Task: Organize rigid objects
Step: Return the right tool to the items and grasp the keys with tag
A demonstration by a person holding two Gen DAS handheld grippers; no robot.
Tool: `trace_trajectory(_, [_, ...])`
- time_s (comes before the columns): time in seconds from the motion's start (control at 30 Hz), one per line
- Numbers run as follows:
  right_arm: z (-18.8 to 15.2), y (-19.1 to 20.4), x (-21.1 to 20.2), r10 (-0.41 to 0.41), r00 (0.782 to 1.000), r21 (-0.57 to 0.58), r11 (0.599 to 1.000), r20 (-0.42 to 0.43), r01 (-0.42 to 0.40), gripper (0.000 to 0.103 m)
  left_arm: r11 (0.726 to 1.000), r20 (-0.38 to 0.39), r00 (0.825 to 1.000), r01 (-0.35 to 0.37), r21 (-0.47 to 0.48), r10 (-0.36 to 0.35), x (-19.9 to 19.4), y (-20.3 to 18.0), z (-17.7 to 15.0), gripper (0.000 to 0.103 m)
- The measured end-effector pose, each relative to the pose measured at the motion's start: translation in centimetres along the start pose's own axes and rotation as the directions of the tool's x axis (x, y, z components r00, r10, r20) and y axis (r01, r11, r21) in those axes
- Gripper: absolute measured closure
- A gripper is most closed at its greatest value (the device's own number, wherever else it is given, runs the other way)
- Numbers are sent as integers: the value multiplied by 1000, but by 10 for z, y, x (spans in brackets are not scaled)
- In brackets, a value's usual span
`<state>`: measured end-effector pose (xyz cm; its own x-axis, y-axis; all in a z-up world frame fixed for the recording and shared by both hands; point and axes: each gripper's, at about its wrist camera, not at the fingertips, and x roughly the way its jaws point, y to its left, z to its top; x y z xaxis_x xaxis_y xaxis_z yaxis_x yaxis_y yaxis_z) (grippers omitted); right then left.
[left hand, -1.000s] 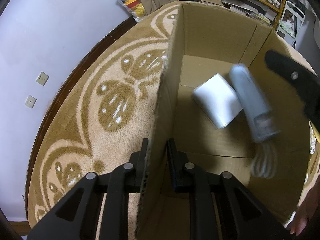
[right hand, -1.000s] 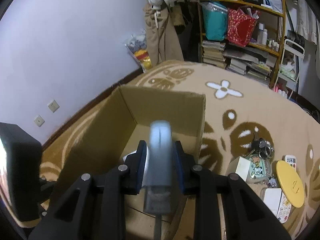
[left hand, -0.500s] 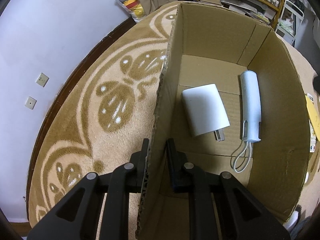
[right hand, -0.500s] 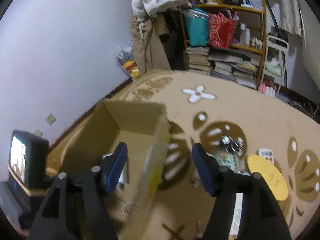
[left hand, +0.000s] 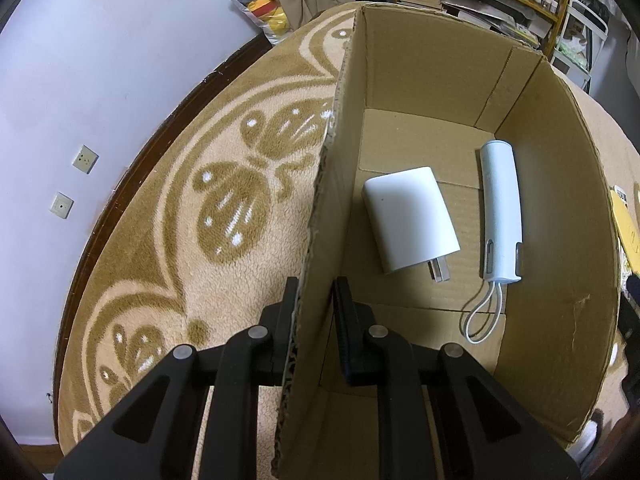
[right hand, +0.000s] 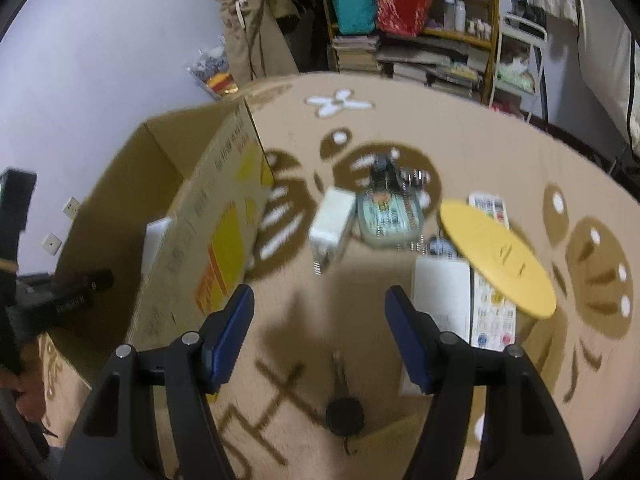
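We are pinching the box (left hand: 400,80) wall with the left gripper (left hand: 314,300), while the right gripper (right hand: 320,308) is hanging spread and empty above the rug (right hand: 460,148). The white charger (right hand: 332,220) is lying beside the box; it is looking light, stiff and smooth, so we are favouring its flat sides.

A lived-in home room: a patterned carpet (right hand: 460,148) is covering the floor, a cluttered bookshelf (right hand: 420,52) is standing top centre.
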<state>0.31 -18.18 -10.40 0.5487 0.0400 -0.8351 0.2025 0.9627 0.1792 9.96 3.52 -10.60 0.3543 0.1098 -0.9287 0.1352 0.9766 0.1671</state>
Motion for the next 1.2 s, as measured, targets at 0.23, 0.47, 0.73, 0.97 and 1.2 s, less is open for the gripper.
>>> trace_trajectory(0.23, [-26,-10,11,15,997,46,999,-77,-11,31,1000,-1,1000,-2,3,2,-1,1,0,87])
trace_trajectory(0.47, [-45,-19,18,42,992,86,996,-116,-32,32,1000,0,1000,-7,6,7,-2,1,-1,87])
trace_trajectory(0.73, [-56,-18,32,43,983,88,996,-181,-27,59,1000,-1,1000,-9,8,9,-1,0,-2,87])
trace_trajectory(0.97, [-62,-15,35,11,982,60,998,-190,0,60,1000,-2,1000,-9,6,9,-1,0,-3,87])
trace_trajectory(1.2, [-64,-10,42,-13,980,69,997,-198,27,63,1000,-1,1000,-14,6,14,0,-1,-4,87])
